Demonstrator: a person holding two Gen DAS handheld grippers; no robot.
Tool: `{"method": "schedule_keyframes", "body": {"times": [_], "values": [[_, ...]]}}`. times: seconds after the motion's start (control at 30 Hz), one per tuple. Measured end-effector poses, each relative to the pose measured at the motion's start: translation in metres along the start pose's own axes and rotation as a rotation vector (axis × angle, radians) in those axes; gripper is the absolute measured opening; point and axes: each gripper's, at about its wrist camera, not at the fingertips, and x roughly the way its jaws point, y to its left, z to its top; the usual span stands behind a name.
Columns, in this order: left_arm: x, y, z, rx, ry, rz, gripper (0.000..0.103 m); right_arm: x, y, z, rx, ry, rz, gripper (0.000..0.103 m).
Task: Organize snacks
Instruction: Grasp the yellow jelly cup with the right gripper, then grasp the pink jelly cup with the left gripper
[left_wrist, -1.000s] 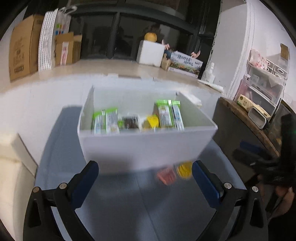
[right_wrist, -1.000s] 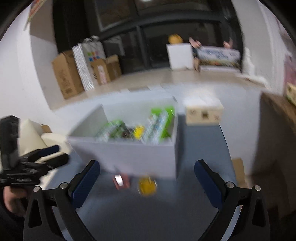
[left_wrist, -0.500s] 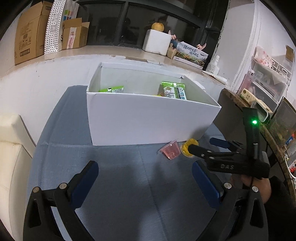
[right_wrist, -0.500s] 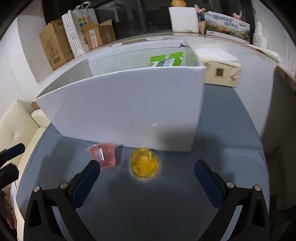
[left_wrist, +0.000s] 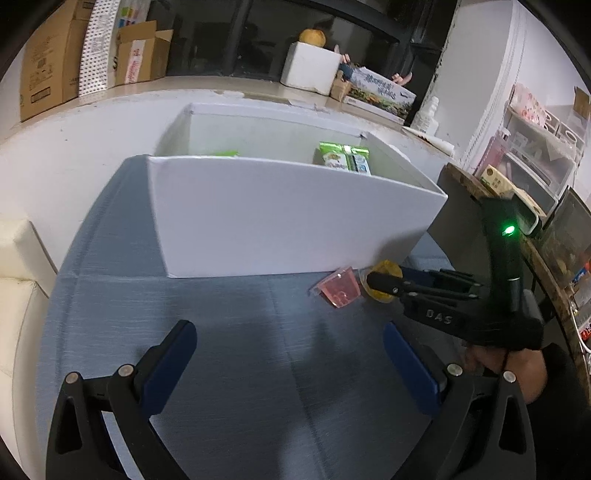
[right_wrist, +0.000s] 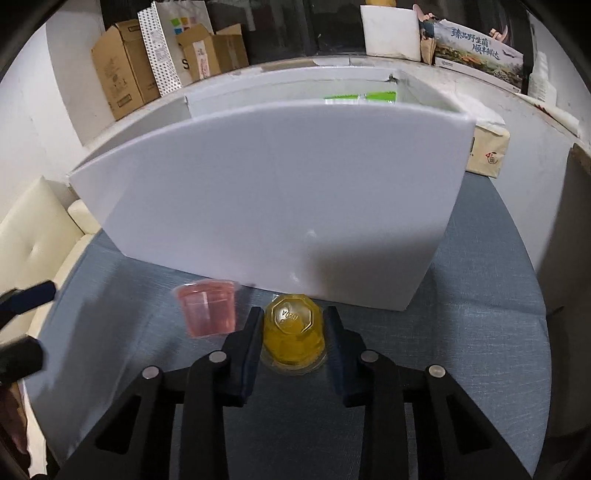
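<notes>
The right gripper has its two fingers closed in on both sides of the yellow jelly cup, which stands upside down on the blue cloth just before the white box. The pink jelly cup lies on its side just beside the left finger, near the box wall. The left gripper is wide open above the cloth and holds nothing; green snack packs are inside the box.

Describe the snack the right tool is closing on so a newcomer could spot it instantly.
Find the big white box on the blue table. Two small jelly cups lie at its front wall. It's the yellow cup, upside down, right of the pink cup lying on its side.
</notes>
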Motion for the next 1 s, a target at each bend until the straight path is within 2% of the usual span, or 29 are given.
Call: {"method": "schedule_keyframes", "body": {"times": [0.27,0.6,0.63,0.67,0.7,0.73,0.77,1.0], "values": [[0.044,-0.031,0.009,0.088,0.054,-0.027,0.103,-0.037,0.000,-0.004,-0.022,-0.059,-0.018,0.035],[0.090,-0.063,0.017,0.174,0.090,-0.032,0.101,-0.102,-0.037,-0.018,0.053,-0.142,-0.042,0.035],[0.093,-0.064,0.017,0.180,0.095,-0.030,0.098,-0.103,-0.039,-0.019,0.061,-0.144,-0.042,0.035],[0.095,-0.065,0.017,0.185,0.100,-0.021,0.087,-0.102,-0.037,-0.018,0.069,-0.146,-0.041,0.035],[0.097,-0.064,0.016,0.184,0.107,-0.007,0.068,-0.105,-0.042,-0.020,0.079,-0.149,-0.038,0.035],[0.099,-0.062,0.016,0.173,0.118,-0.004,0.056,-0.106,-0.044,-0.022,0.086,-0.149,-0.035,0.035],[0.097,-0.060,0.017,0.173,0.105,0.004,0.051,-0.107,-0.045,-0.023,0.091,-0.150,-0.035,0.035],[0.075,-0.045,0.017,0.137,0.067,-0.032,0.050,-0.104,-0.039,-0.025,0.084,-0.145,-0.010,0.035]]}}
